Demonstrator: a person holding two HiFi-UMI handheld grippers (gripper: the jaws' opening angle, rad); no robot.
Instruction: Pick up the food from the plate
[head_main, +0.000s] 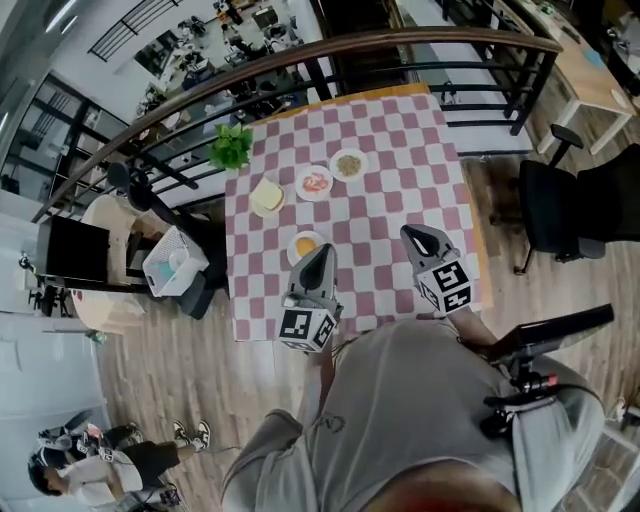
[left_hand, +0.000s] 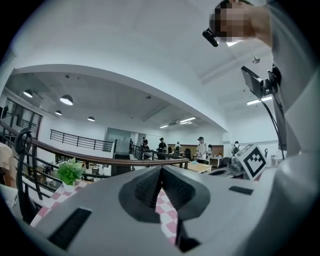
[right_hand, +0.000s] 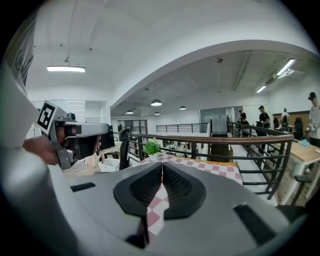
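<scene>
The food lies on four plates toward the far left of the checkered surface (head_main: 400, 150), and we cannot tell which one is meant. The orange food (head_main: 305, 245) sits on a small plate (head_main: 296, 236) nearest us. Farther back are a pale yellow slab (head_main: 266, 195), some pink pieces (head_main: 315, 182) and a brownish grainy heap (head_main: 348, 163).

We judge all of it light and soft, easy to crush or smear. The slab looks best taken by its two long edges with a gentle pinch, and the orange piece across its sides, low near the plate. The grainy heap would hardly hold together in a pinch.

The left claw (head_main: 325, 250) hangs just beside the small plate, its jaws pressed together on nothing. The right claw (head_main: 410, 232) is also pressed together and empty, above bare cloth well apart from any plate. Either would have to spread before a grasp. A potted plant (head_main: 231, 148) stands at the far left corner.
</scene>
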